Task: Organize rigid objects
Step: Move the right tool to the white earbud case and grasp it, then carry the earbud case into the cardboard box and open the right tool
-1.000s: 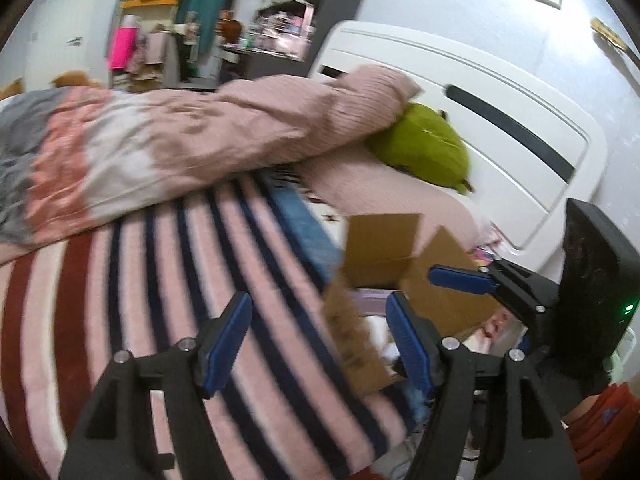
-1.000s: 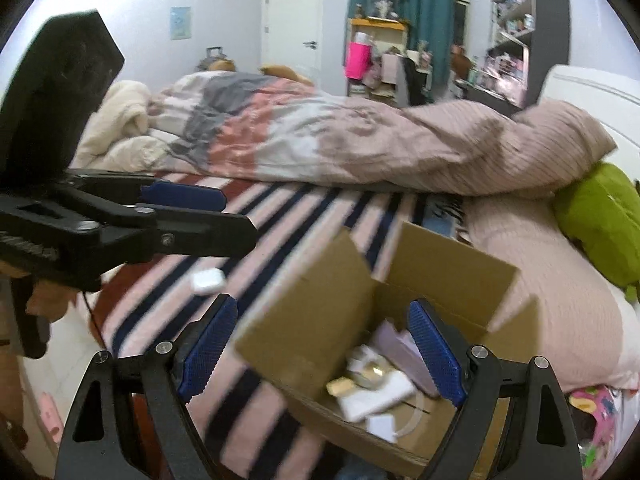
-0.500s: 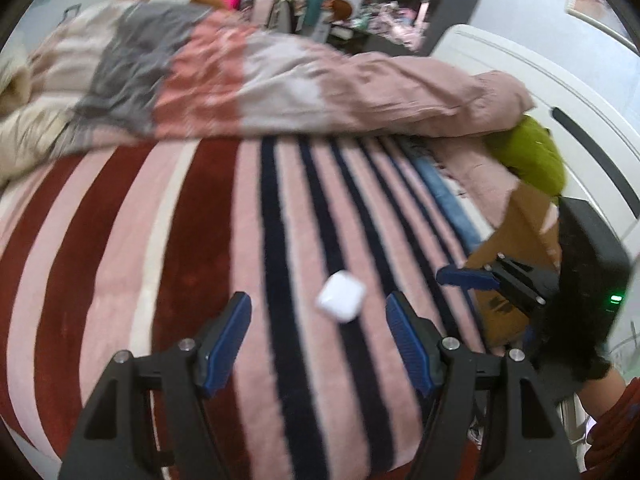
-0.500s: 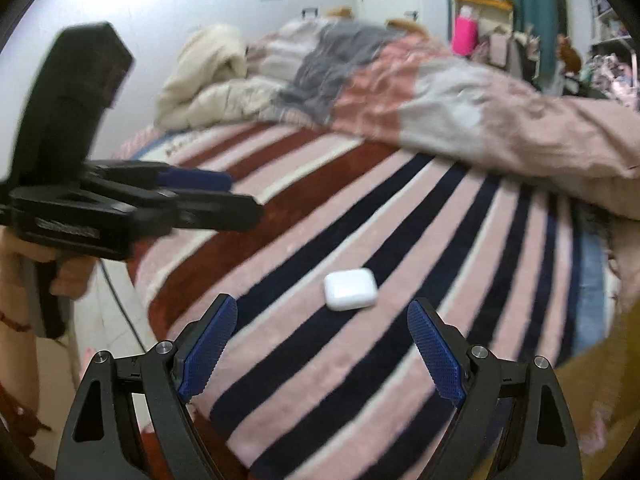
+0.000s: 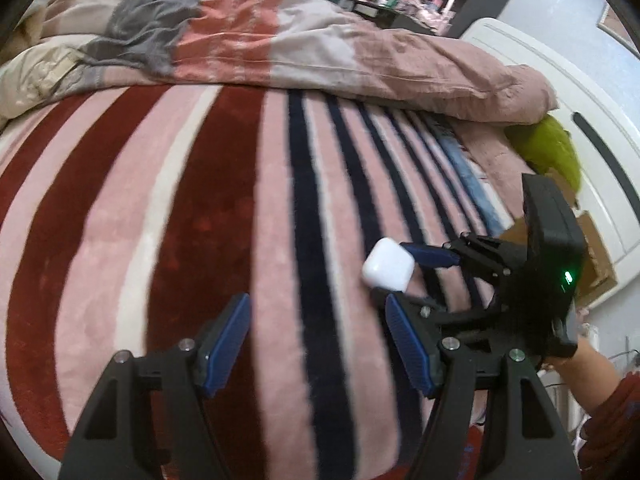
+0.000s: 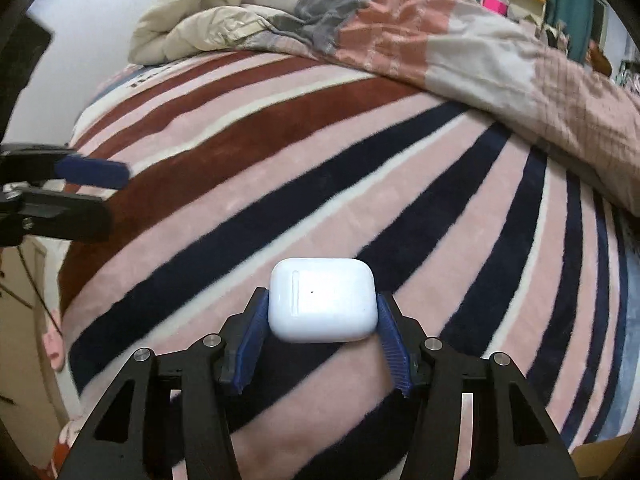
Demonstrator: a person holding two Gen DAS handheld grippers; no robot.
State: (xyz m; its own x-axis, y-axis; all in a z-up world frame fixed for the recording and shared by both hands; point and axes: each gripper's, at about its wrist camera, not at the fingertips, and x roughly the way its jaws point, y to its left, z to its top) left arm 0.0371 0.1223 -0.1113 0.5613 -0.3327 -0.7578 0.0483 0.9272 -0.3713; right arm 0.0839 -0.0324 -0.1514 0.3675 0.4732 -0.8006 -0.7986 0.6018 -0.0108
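Observation:
A white earbud case (image 6: 323, 299) lies on the striped blanket (image 6: 360, 160), between the blue pads of my right gripper (image 6: 322, 320), which is closed against its two sides. In the left wrist view the case (image 5: 387, 265) shows at the right with the right gripper's blue finger (image 5: 430, 255) beside it. My left gripper (image 5: 316, 340) is open and empty, low over the blanket (image 5: 200, 200), left of the case. It shows at the left edge of the right wrist view (image 6: 88, 172).
A cardboard box (image 5: 592, 248) stands at the right by the white headboard (image 5: 560, 92), its corner showing in the right wrist view (image 6: 600, 456). A rumpled pink and grey duvet (image 5: 280, 40) lies across the back. A green plush (image 5: 552, 152) lies near the headboard.
Both grippers swung left from the box to the blanket. My right gripper moved up to the white case and closed on it. The left gripper stayed open.

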